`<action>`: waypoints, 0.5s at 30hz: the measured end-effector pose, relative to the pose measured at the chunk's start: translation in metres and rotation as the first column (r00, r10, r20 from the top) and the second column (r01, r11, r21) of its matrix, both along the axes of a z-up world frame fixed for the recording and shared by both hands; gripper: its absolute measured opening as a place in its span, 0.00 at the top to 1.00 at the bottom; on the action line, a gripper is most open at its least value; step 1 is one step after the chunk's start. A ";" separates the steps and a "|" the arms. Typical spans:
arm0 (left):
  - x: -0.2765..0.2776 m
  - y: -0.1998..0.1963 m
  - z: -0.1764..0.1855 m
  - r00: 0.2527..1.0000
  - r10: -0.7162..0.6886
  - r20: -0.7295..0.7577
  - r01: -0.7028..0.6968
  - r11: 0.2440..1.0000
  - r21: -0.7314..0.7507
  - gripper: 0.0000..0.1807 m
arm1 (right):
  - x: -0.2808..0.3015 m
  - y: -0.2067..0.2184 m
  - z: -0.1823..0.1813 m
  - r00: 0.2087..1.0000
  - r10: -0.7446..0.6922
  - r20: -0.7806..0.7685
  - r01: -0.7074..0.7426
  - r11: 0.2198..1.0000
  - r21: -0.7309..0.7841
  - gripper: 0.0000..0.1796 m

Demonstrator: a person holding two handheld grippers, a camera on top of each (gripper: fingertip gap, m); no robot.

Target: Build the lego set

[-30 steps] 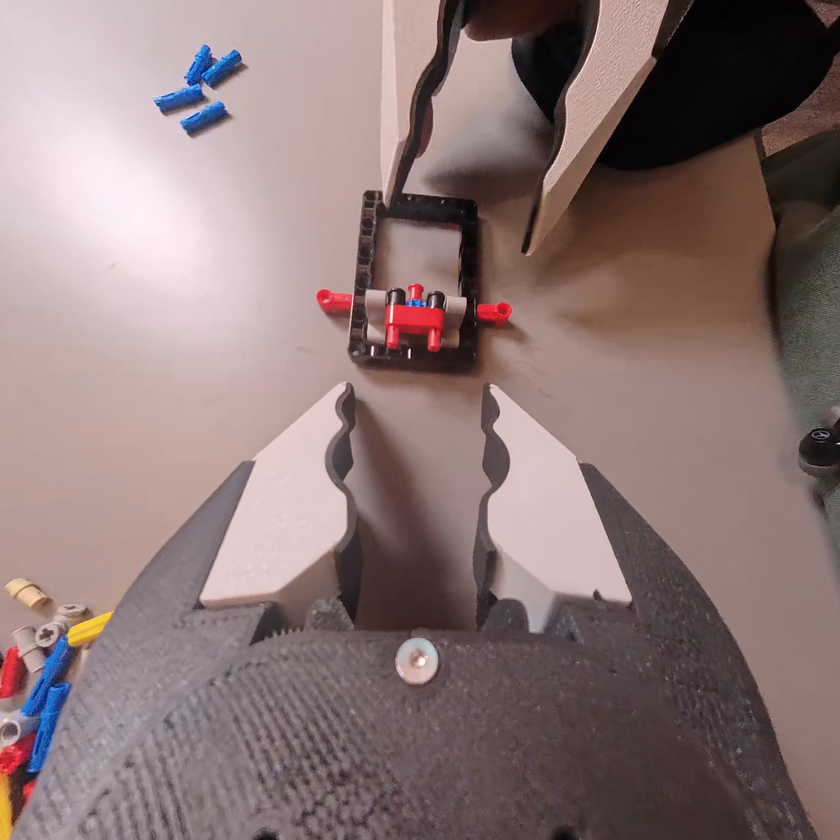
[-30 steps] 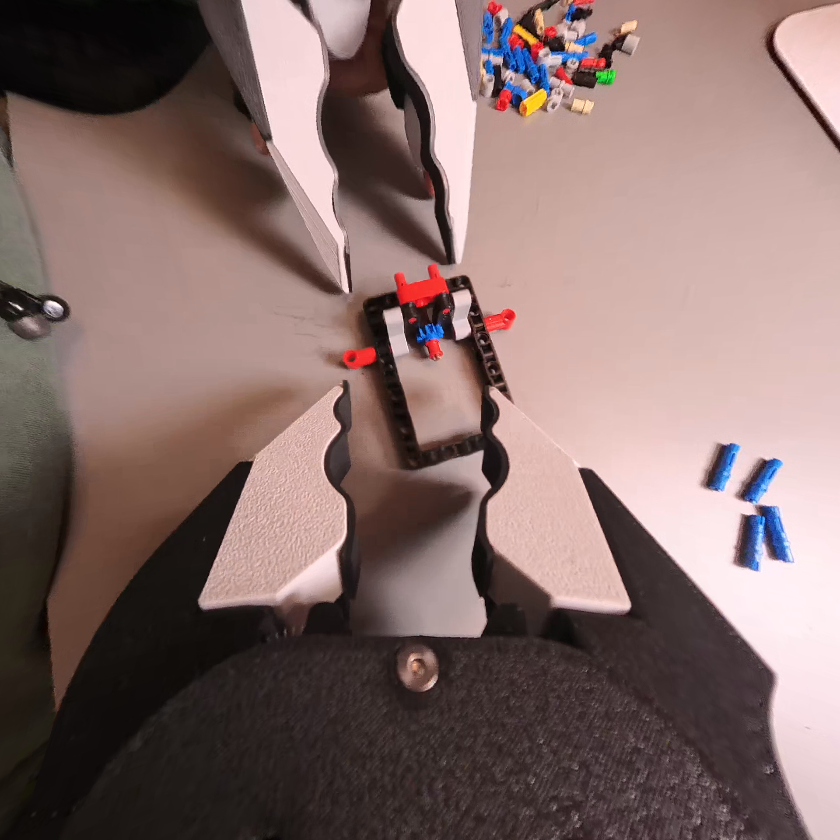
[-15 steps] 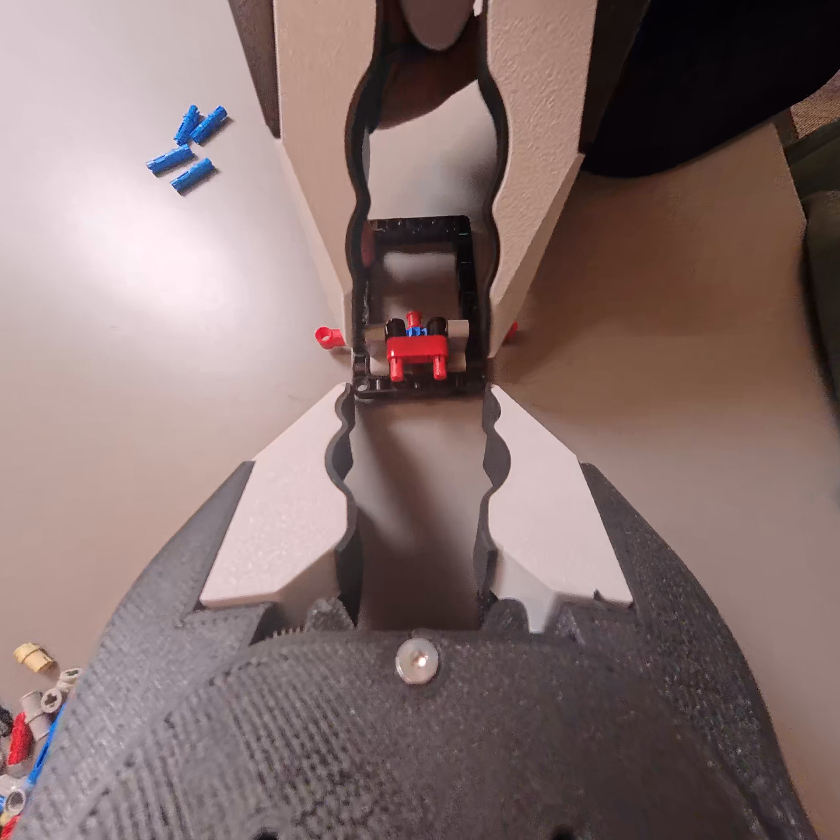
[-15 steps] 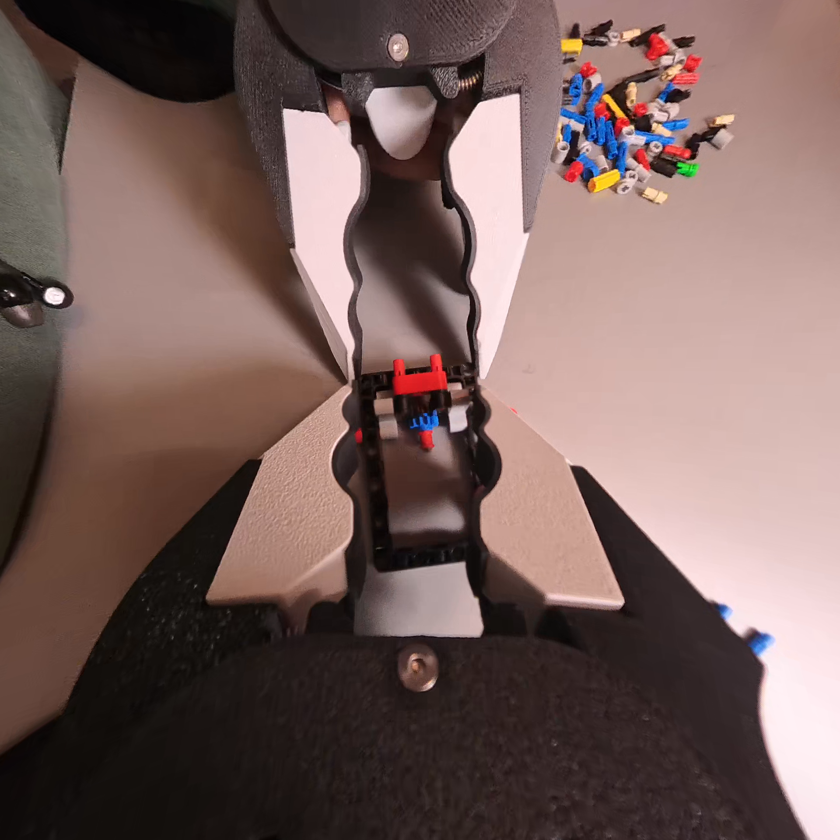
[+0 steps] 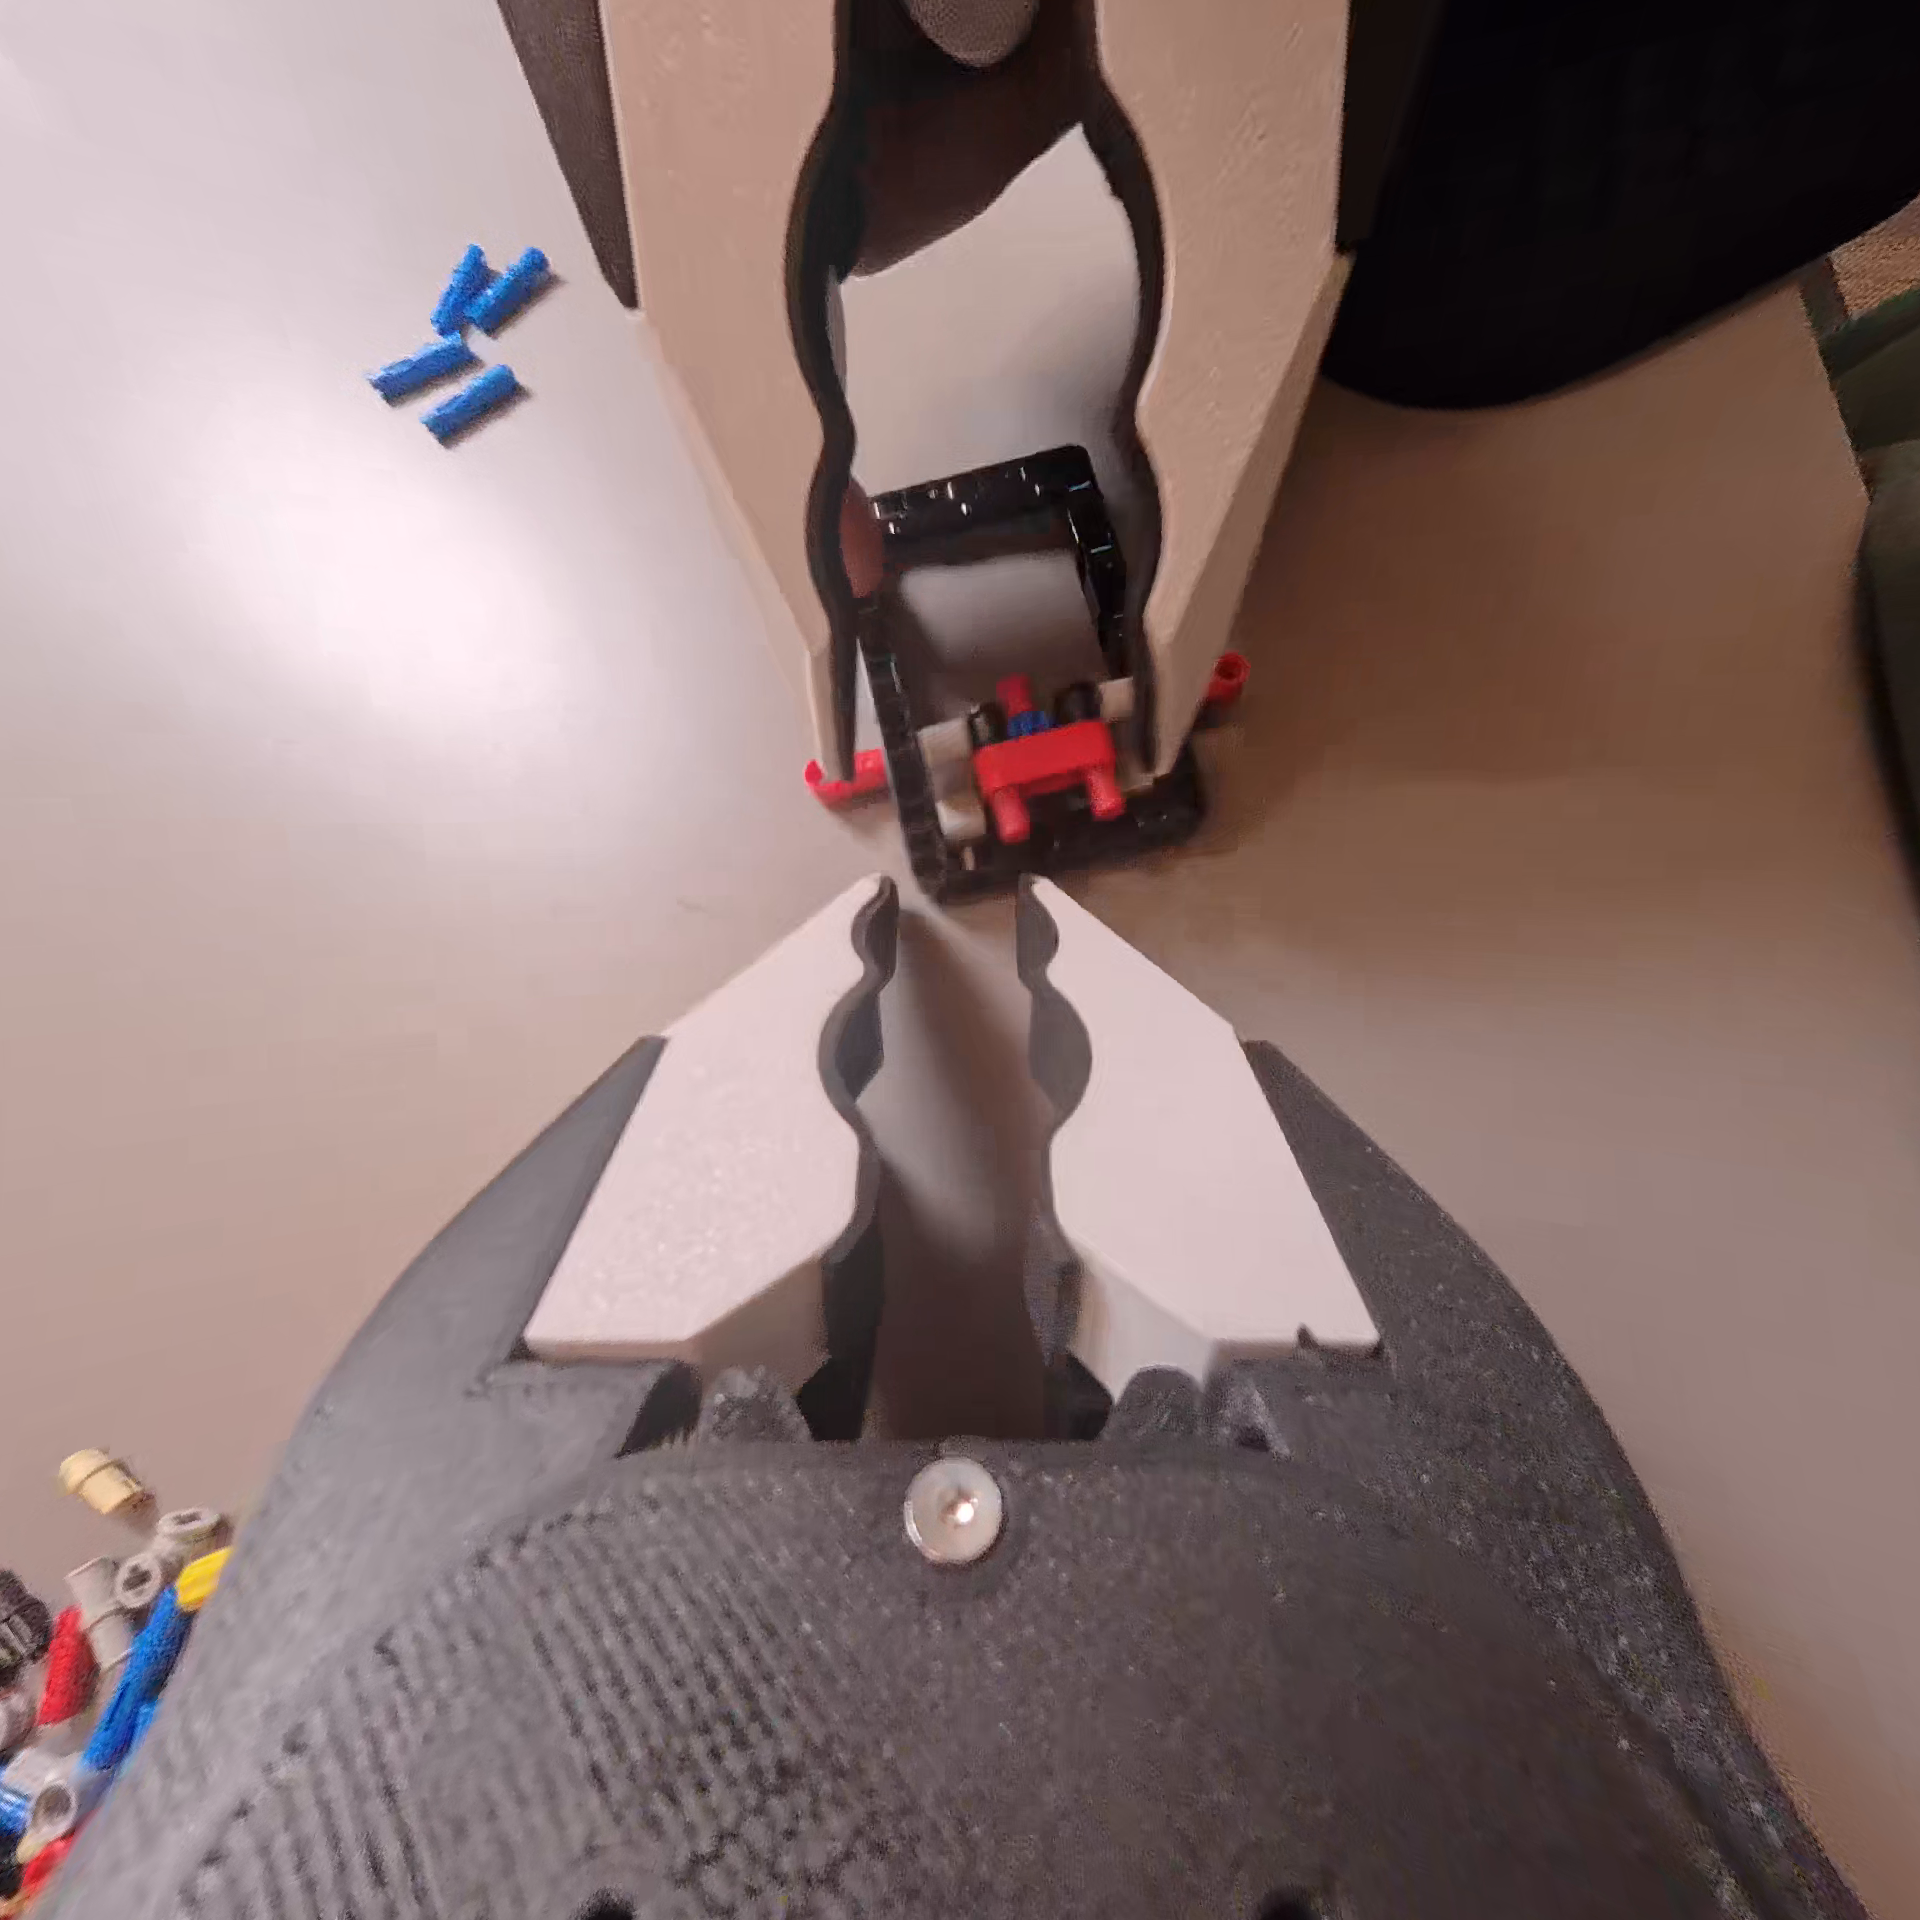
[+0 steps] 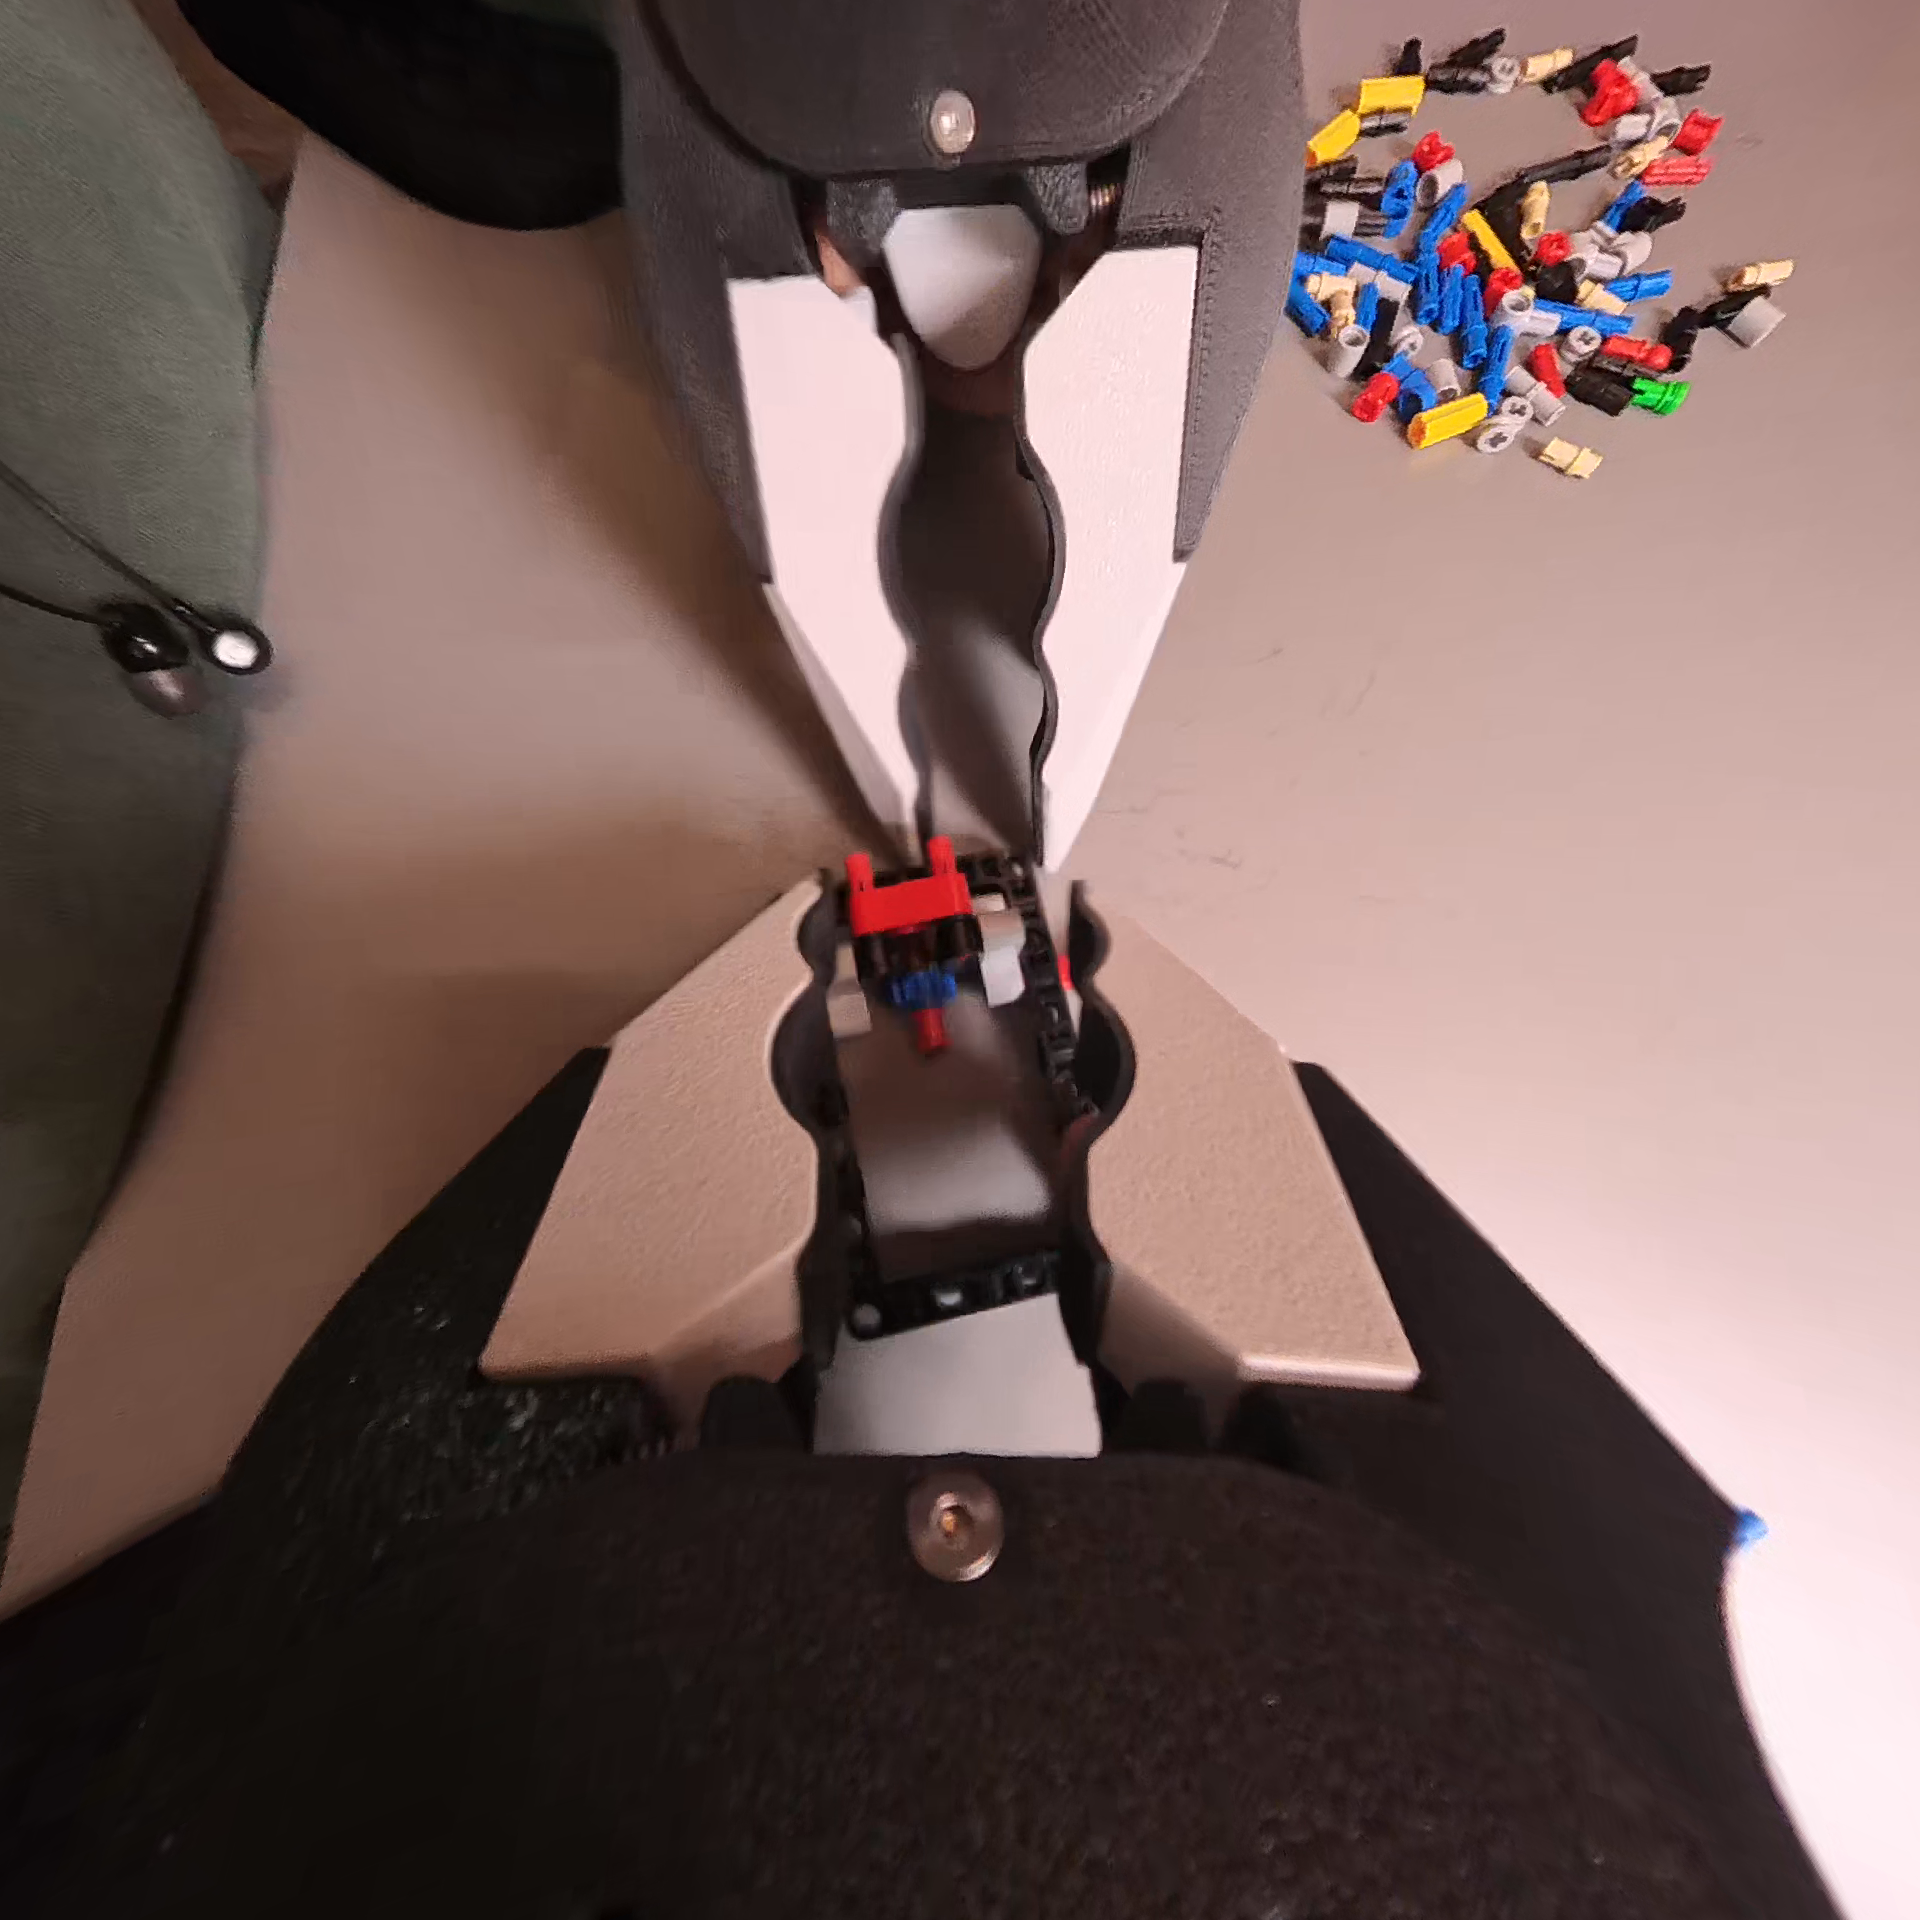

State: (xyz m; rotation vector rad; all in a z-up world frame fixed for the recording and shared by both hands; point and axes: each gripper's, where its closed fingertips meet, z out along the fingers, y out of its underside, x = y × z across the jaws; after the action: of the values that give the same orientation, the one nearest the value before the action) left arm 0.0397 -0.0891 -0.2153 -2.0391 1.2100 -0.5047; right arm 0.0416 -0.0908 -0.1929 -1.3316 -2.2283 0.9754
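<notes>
right gripper (image 6: 951, 935): I clamp the black frame's (image 6: 1055, 1023) long sides, 12 o'clock.
left gripper (image 5: 951, 899): nearly closed, empty.
handling: light, rigid; red axles (image 5: 1226, 675) may pop off.

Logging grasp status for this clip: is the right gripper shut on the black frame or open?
Shut on it: the right gripper's fingers press both long sides of the black frame, shown also in the left wrist view.

A black rectangular lego frame (image 6: 1049, 1039), with a red and grey block across one end, sits gripped between the right tongs (image 6: 951, 904), its block end just beyond the left tongs (image 5: 951, 894).
</notes>
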 end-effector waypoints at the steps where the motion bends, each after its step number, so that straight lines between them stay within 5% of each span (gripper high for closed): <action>1: -0.002 0.001 0.000 1.000 0.003 -0.003 -0.003 1.000 0.015 0.87 | 0.001 0.001 0.000 1.000 0.000 0.003 0.000 1.000 0.005 0.71; 11: 0.005 -0.009 0.000 0.999 -0.037 0.028 0.038 0.999 -0.034 0.73 | 0.019 -0.010 -0.003 0.989 0.131 0.063 -0.135 0.988 0.079 0.69; 15: 0.012 -0.012 -0.001 0.998 -0.052 0.034 0.054 0.997 -0.048 0.68 | 0.018 -0.008 -0.015 0.979 0.165 0.117 -0.179 0.976 0.125 0.78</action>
State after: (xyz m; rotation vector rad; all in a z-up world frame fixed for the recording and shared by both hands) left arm 0.0512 -0.1013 -0.2160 -2.0367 1.2461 -0.5960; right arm 0.0595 -0.0984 -0.2075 -1.1726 -2.4764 0.8098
